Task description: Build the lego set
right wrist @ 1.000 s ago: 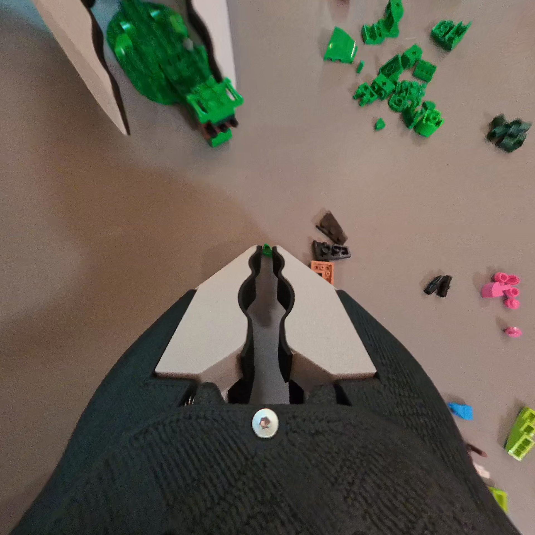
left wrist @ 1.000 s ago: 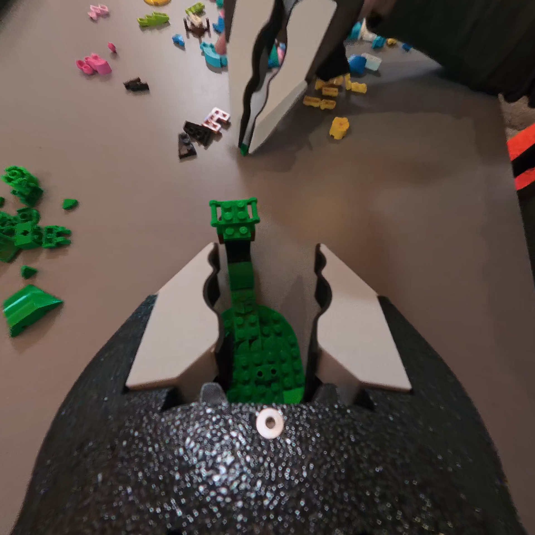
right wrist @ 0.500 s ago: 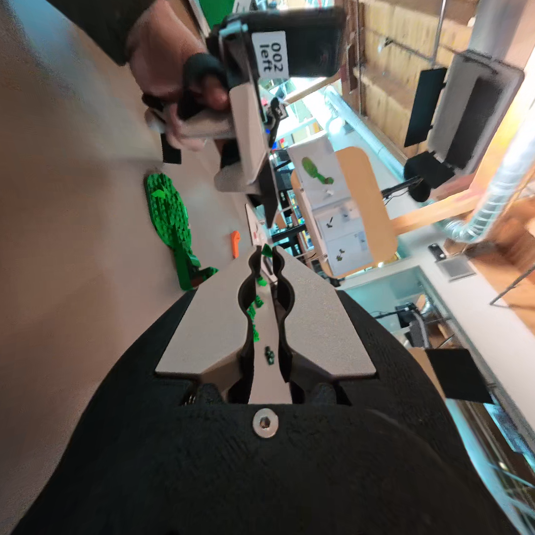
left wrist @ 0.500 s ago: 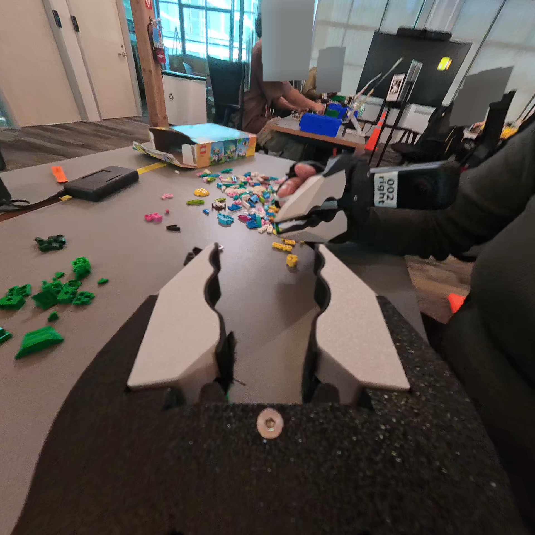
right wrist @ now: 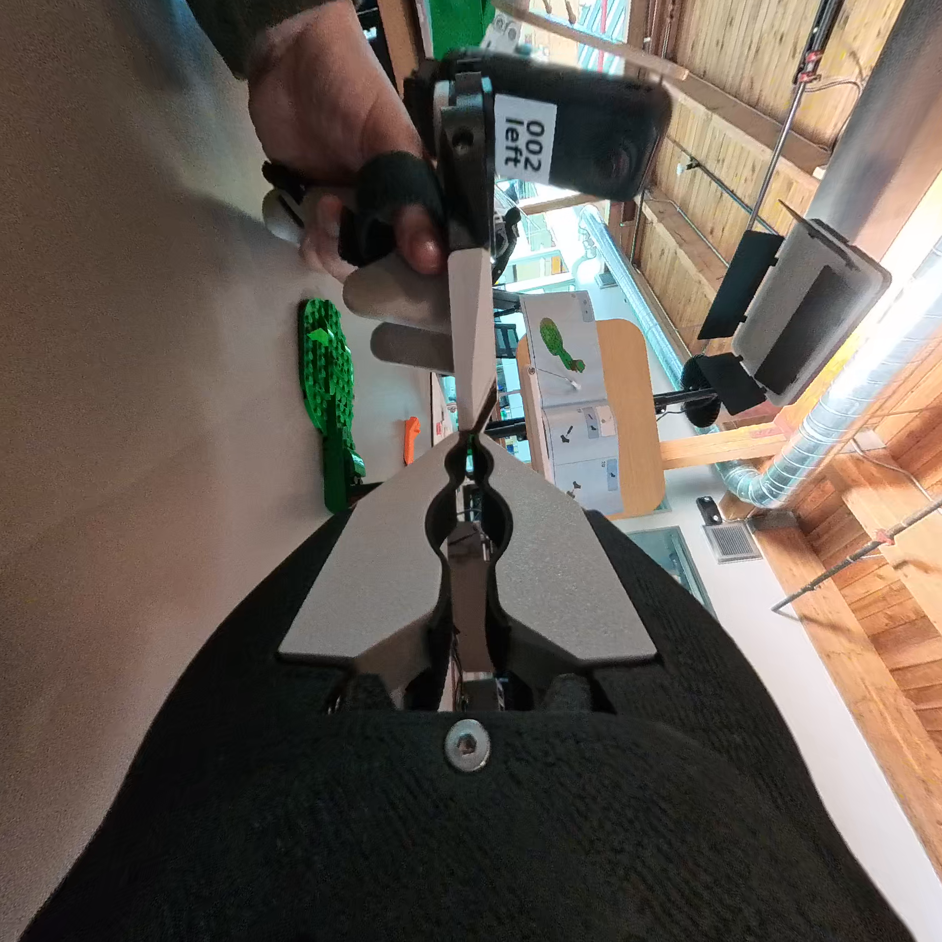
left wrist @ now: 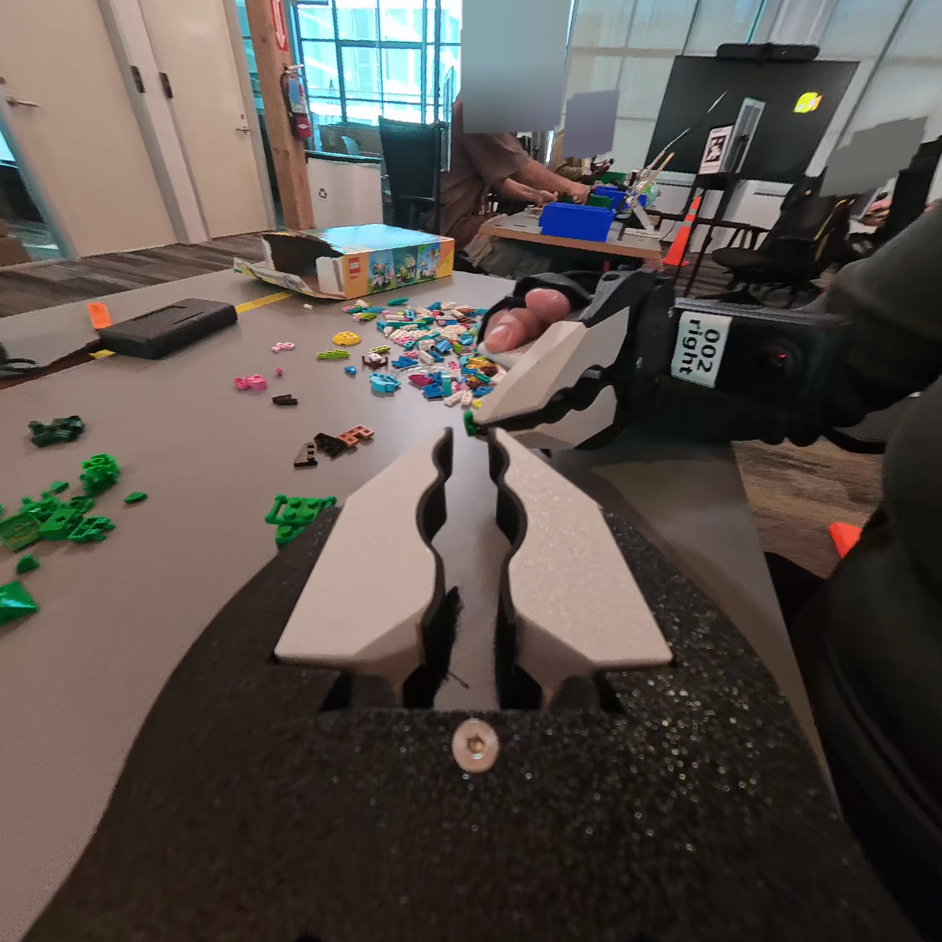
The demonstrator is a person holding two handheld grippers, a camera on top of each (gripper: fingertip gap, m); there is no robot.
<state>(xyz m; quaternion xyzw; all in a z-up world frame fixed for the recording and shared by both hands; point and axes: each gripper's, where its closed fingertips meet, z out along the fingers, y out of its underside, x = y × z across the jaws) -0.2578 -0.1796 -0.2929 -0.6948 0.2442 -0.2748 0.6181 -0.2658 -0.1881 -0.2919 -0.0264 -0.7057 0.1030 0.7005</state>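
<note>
Grey tabletop in a busy workshop. Nearest, the left gripper [left wrist: 470, 438] has its fingers narrowed but empty. At its tips, the right gripper [left wrist: 476, 419] pinches a tiny green plastic lego piece [left wrist: 469, 423]: light, rigid, likely slippery, best nipped across flat sides. Beyond, the green studded leaf-shaped lego plate [right wrist: 329, 377] lies on the table.

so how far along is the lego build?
Early. Done: a flat green leaf-shaped assembly lies on the table. In hand: the right claw pinches a tiny green piece right at the tips of the left claw, whose jaws stand slightly apart and empty, possibly a handover. Left: loose green parts and the multicoloured pile remain unused.
</note>
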